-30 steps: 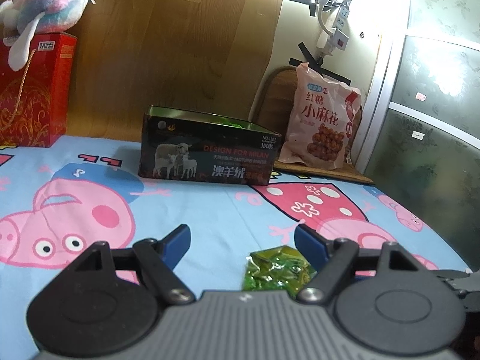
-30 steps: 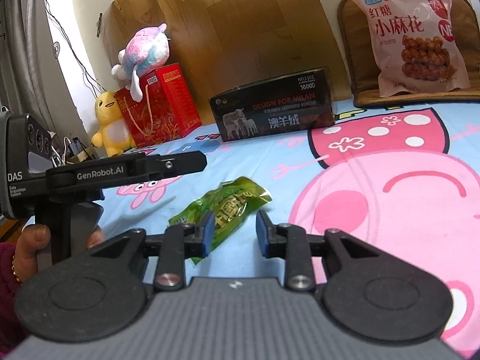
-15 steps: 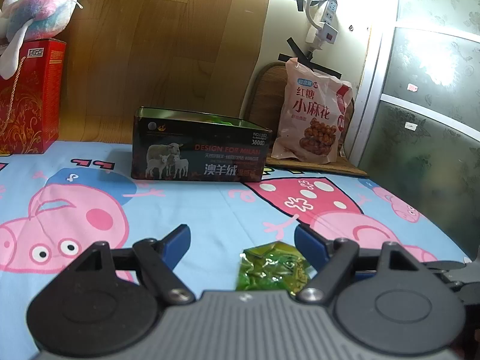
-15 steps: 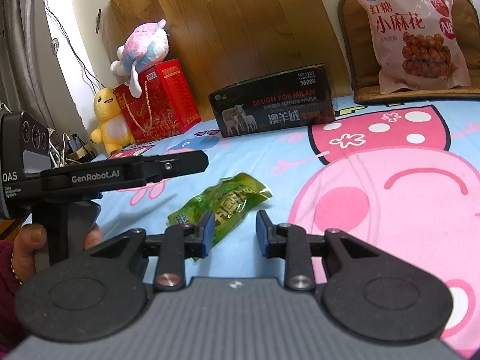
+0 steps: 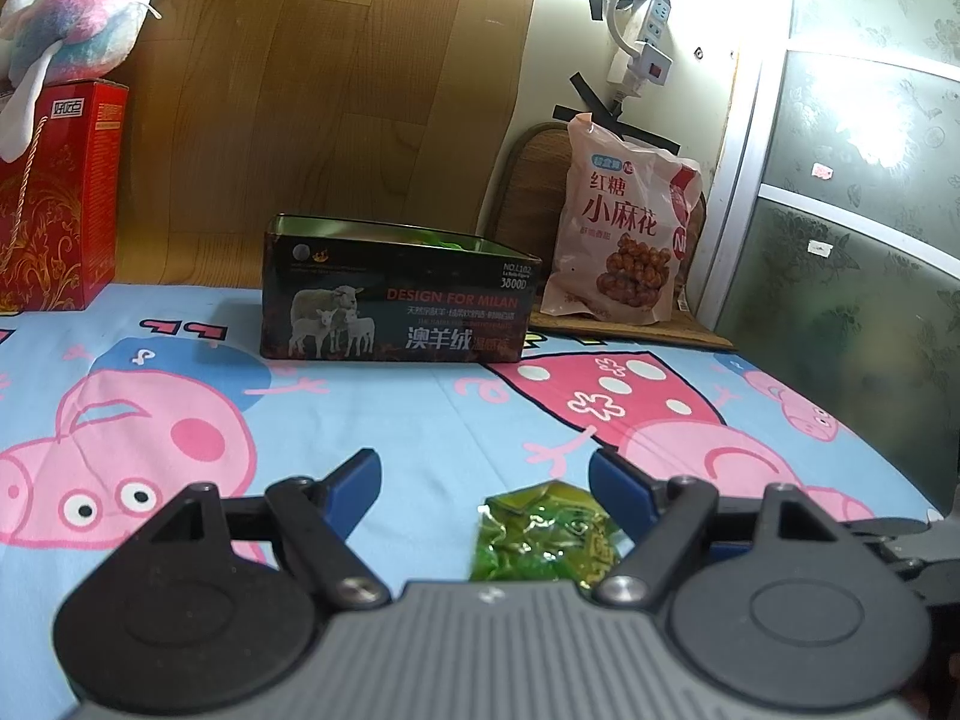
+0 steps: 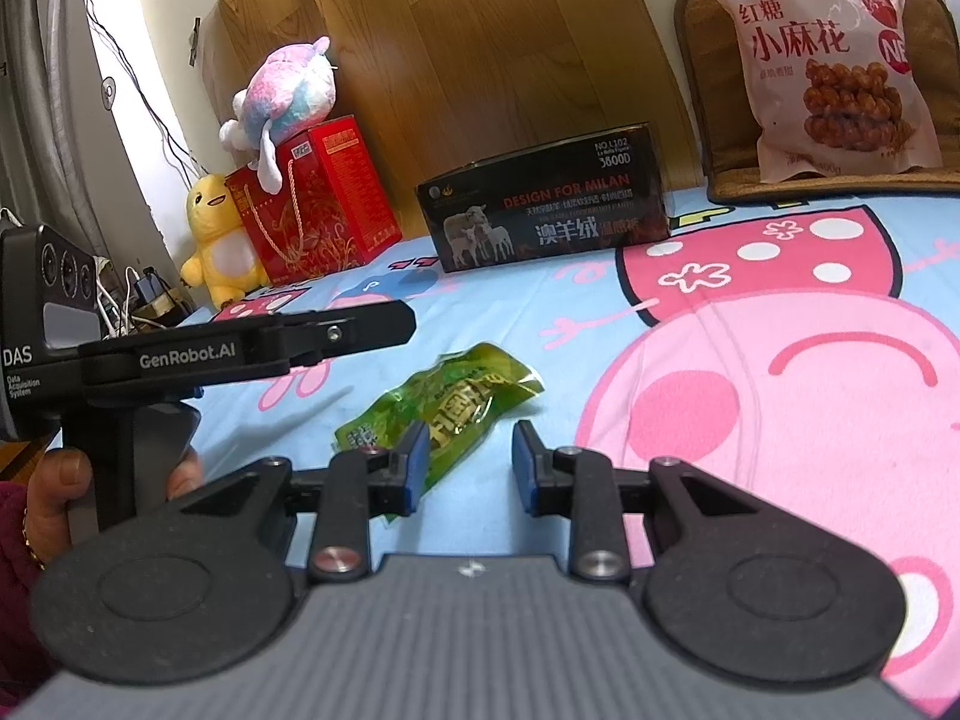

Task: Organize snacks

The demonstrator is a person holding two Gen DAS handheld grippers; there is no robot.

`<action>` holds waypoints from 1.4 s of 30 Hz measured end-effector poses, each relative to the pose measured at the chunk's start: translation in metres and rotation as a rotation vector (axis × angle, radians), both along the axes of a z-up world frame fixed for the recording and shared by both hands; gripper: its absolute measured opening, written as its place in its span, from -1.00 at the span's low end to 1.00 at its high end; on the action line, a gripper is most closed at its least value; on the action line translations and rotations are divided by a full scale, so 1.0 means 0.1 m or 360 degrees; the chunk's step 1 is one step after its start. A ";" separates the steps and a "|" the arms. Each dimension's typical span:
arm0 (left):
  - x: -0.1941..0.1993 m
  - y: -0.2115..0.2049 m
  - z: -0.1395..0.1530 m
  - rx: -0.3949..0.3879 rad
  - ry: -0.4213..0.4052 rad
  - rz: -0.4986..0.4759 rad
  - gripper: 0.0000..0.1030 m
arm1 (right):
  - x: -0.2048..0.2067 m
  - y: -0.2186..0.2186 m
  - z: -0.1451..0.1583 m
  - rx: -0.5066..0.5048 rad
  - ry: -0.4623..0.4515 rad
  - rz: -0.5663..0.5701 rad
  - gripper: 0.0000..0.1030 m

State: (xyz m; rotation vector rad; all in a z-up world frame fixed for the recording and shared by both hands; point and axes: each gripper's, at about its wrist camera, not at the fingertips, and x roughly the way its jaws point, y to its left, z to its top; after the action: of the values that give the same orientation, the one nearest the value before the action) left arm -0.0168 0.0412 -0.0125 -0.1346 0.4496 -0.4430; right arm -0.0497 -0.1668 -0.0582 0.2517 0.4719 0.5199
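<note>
Snack packet [image 6: 444, 402], green, lies flat on our cartoon bedsheet [image 6: 750, 396], well in front of the black tin [image 6: 546, 210]. Left gripper [image 5: 483, 480] gapes wide above it, empty; right gripper [image 6: 471, 450] half-open, gripping nothing.

Black left gripper [image 6: 384, 324] (white "GenRobot.AI" lettering), blue pads [image 5: 354, 480], silver screws, maroon sleeve [image 6: 12, 516]
</note>
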 end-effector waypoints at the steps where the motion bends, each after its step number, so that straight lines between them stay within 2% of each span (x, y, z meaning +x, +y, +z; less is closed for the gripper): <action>1: 0.00 0.00 0.00 0.0000 0.0000 0.0000 0.53 | 0.00 0.00 0.00 -0.0001 0.0000 0.0002 -0.36; 11: -0.02 -0.02 0.00 -0.0003 0.0002 -0.0062 0.45 | 0.01 0.02 -0.02 -0.0018 0.0019 -0.0004 -0.36; 14: -0.02 -0.04 -0.01 0.0006 0.0008 -0.0107 0.25 | 0.01 0.05 -0.02 -0.0049 0.0016 0.0013 -0.40; 15: -0.02 -0.05 -0.01 0.0014 0.0012 -0.0123 0.18 | 0.01 0.06 -0.02 -0.0064 0.0013 0.0018 -0.53; 16: -0.02 -0.07 -0.01 0.0020 0.0016 -0.0139 0.13 | 0.01 0.08 -0.02 -0.0078 0.0016 0.0027 -0.79; 17: -0.02 -0.08 -0.02 0.0027 0.0024 -0.0157 0.01 | 0.02 0.09 -0.02 -0.0091 0.0023 0.0040 -0.88; 18: -0.01 -0.10 -0.03 0.0035 0.0036 -0.0175 -0.09 | 0.02 0.09 -0.02 -0.0100 0.0022 0.0050 -0.92; 20: -0.01 -0.12 -0.04 0.0051 0.0049 -0.0201 -0.16 | -0.01 0.11 -0.02 -0.0117 0.0001 0.0073 -0.93; 25: -0.01 -0.12 -0.05 0.0054 0.0059 -0.0204 -0.16 | 0.00 0.10 -0.02 -0.0107 0.0013 0.0085 -0.93; 35: -0.01 -0.08 -0.03 0.0011 0.0043 -0.0184 -0.01 | 0.00 0.07 -0.01 -0.0070 0.0018 0.0071 -0.83; 39: -0.01 -0.07 -0.02 0.0002 0.0039 -0.0177 0.03 | 0.00 0.05 -0.01 -0.0052 0.0013 0.0041 -0.69; 42: 0.00 -0.06 -0.03 -0.0004 0.0046 -0.0175 0.03 | 0.00 0.03 -0.01 -0.0033 0.0015 0.0025 -0.69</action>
State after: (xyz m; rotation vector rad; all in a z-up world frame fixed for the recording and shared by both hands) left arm -0.0173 0.0350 -0.0150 -0.1189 0.4861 -0.5500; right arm -0.0497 -0.1638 -0.0595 0.2311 0.4883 0.5290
